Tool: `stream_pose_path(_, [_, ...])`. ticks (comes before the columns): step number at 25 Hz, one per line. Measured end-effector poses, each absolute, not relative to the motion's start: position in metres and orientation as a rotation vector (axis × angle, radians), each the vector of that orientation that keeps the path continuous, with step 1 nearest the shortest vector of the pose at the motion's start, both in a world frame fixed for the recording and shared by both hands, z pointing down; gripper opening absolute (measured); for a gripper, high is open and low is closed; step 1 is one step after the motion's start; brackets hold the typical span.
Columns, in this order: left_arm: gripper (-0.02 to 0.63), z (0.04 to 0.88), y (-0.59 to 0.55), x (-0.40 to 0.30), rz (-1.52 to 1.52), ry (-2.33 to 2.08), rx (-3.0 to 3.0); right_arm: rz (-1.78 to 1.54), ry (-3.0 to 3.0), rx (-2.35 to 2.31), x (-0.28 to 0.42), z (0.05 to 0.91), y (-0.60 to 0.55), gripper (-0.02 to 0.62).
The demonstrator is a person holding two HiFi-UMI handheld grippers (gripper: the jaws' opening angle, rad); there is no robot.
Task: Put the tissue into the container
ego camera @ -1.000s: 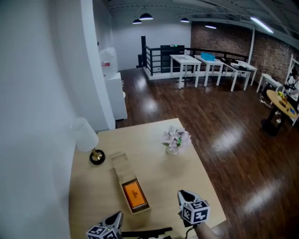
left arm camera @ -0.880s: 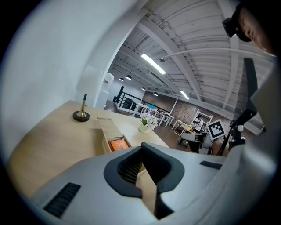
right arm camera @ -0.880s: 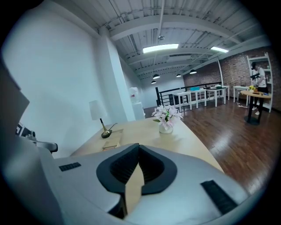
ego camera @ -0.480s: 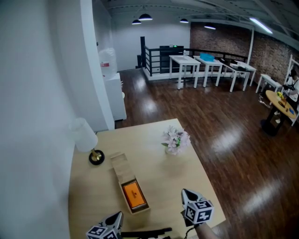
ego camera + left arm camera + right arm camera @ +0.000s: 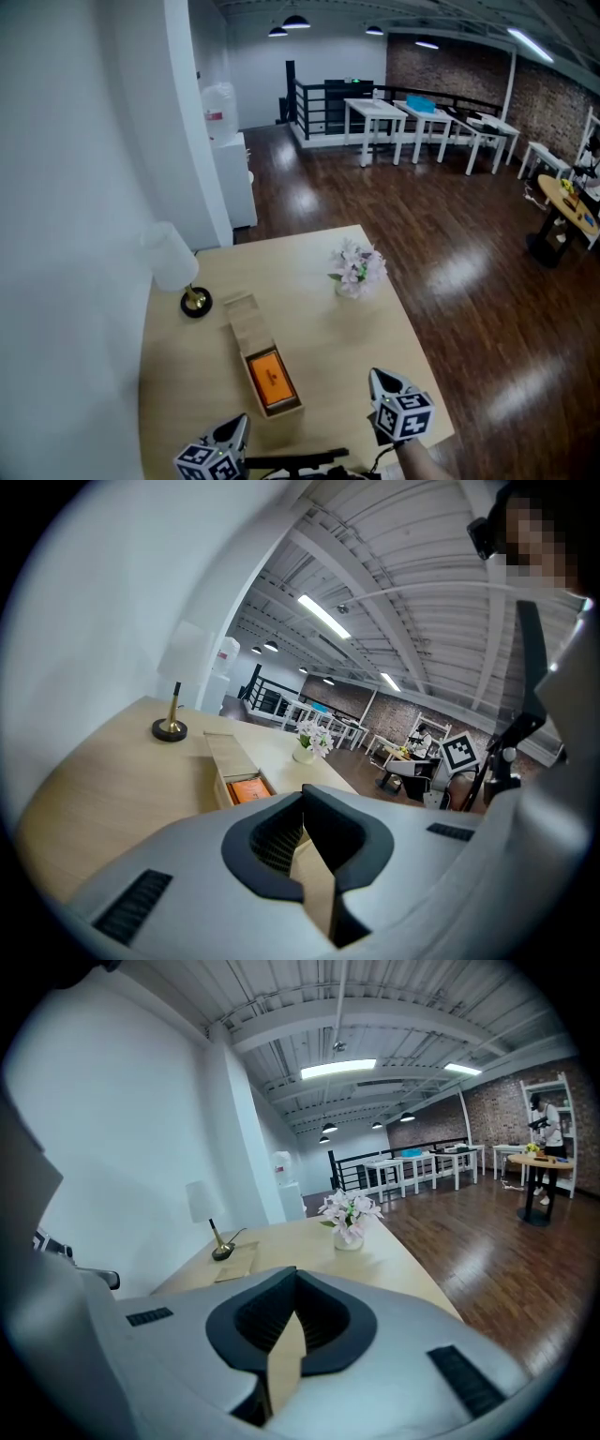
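Starting with the left hand-held gripper [image 5: 302,803]: its two jaws are pressed together and there is nothing between them. The right hand-held gripper [image 5: 294,1288] is just the same, closed and empty. Both hang low over the near edge of the desk [image 5: 347,347].

A little way in front of them lies a long wooden box [image 5: 248,323]. One end of it is open. In that open end sits a flat orange packet [image 5: 270,378]. I think this is the tissue, but it is too small to be sure. No loose tissue shows on the desk.

A tissue packet is probably light, soft and a bit slippery. It would be best to pinch it gently by its two long sides so it does not squash or slide out.

Farther back stand a lamp [image 5: 173,267] and a small pot of flowers [image 5: 356,269].
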State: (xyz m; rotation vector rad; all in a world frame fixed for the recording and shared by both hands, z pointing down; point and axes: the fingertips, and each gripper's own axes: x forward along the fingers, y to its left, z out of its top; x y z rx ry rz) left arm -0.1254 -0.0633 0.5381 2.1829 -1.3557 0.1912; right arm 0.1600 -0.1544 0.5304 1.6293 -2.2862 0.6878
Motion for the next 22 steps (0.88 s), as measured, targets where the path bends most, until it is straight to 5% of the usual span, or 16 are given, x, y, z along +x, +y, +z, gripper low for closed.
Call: stream_pose_path(22, [-0.003, 0.527, -0.06, -0.121, 0.188, -1.339, 2.172, 0.595, -2.264, 1.531, 0.145, 0.53, -0.147, -0.009])
